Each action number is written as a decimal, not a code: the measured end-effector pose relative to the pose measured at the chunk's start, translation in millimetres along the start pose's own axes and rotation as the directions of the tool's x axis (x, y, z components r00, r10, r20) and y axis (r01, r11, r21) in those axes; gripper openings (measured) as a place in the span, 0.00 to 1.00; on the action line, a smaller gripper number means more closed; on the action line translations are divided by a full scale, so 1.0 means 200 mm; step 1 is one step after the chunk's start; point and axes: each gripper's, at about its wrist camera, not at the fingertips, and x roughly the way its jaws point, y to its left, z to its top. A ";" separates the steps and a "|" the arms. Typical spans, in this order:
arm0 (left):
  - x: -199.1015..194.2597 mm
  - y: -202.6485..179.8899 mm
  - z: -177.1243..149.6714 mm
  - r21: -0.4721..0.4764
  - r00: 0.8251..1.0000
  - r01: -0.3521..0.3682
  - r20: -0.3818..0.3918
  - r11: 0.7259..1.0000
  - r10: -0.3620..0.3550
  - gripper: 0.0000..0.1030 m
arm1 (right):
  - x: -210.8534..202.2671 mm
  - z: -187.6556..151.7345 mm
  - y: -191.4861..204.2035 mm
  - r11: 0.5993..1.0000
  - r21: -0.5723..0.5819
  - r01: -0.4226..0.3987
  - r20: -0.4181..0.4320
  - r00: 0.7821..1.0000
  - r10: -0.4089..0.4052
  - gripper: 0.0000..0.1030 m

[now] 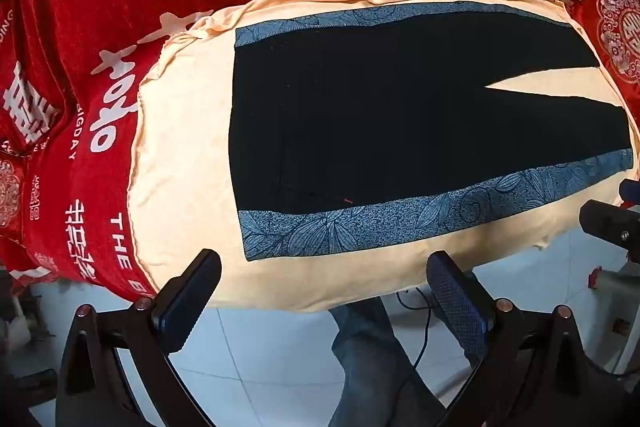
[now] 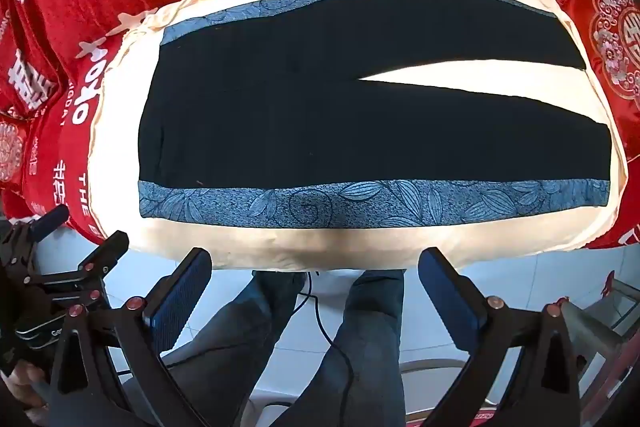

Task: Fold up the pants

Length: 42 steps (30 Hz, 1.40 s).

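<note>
Black pants (image 1: 380, 115) with blue floral side stripes (image 1: 400, 223) lie flat on a cream cloth (image 1: 180, 147), waistband to the left, two legs spread apart to the right. They also show in the right wrist view (image 2: 320, 131). My left gripper (image 1: 324, 267) is open and empty, just short of the cloth's near edge by the waistband end. My right gripper (image 2: 316, 259) is open and empty at the cloth's near edge, in front of the near leg's stripe (image 2: 360, 203).
The cream cloth (image 2: 120, 131) lies on a red bedspread (image 1: 100, 7) with white characters. Below the bed edge are a white tiled floor (image 1: 260, 347), the person's jeans-clad legs (image 2: 360, 327) and a black cable (image 2: 320, 319). The left gripper shows at the left (image 2: 60, 267).
</note>
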 end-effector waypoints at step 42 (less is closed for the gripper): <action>-0.08 0.00 0.06 -0.003 1.000 -0.030 0.000 1.000 0.030 1.00 | -0.06 0.04 0.03 0.995 -0.037 0.089 0.019 0.996 -0.089 1.00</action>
